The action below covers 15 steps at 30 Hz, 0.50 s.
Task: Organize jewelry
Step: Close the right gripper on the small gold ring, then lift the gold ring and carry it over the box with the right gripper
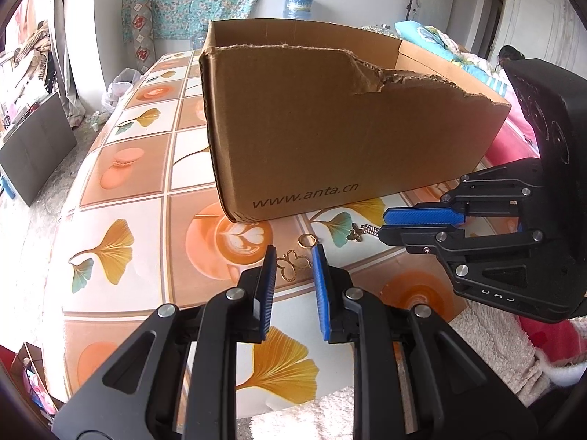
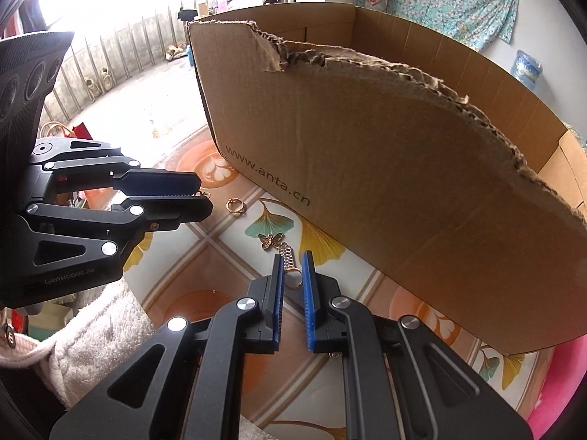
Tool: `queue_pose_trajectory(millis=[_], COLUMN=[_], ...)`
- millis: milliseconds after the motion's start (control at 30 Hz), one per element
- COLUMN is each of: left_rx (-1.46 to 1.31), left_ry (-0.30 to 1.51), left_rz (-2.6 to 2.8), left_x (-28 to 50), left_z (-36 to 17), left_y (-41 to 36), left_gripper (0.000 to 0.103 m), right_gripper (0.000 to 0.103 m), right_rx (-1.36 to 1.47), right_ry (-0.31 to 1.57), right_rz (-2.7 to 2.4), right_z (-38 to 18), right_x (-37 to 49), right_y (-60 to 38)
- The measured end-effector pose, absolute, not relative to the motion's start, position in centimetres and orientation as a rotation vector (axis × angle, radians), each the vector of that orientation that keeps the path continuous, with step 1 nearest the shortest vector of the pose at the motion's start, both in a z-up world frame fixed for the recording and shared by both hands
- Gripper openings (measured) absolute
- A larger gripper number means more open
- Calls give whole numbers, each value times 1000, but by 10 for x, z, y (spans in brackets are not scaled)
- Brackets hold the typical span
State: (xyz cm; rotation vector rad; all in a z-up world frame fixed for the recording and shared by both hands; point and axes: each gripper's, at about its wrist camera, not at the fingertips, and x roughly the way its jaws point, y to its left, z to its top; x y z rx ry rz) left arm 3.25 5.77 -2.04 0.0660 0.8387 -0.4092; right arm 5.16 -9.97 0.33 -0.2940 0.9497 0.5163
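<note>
The bench carries a patterned cover printed with ginkgo leaves and coffee cups. A torn cardboard box printed "www.anta.cn" stands on it, open at the top, with a ragged front wall.

Three jewelry pieces lie on the bench in front of the box, near the bench's front edge:
- A gold butterfly outline pendant lies between the fingers of the left gripper. The fingers are apart, one on each side of the pendant; whether they touch it cannot be told.
- A small gold ring lies just beyond the outline pendant, apart from both grippers.
- A bronze butterfly charm on a short chain lies just in front of the box's front wall.

The right gripper has its fingers narrowly apart, one on each side of the chain, with a small loop visible between the blue pads. In the left wrist view the right gripper's fingers appear nearly together around the chain's end; whether they clamp it cannot be told.

A white fleecy cloth lies over the front edge of the bench.
</note>
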Motion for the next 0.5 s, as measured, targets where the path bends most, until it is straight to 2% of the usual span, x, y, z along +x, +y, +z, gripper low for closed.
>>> queue_pose_trajectory(millis=[267,500], left_rx=[75,68], left_ry=[785,639], left_rz=[-424,-494], left_x=[17,-5], left_z=[-7,45], left_y=[58,55], left_gripper=[19,19], right_gripper=[10,10], right_rx=[-218,-88], right_ry=[866,718], right_rz=[530,559], right_z=[28,78], right_x=[33,20], right_y=[-114,-142])
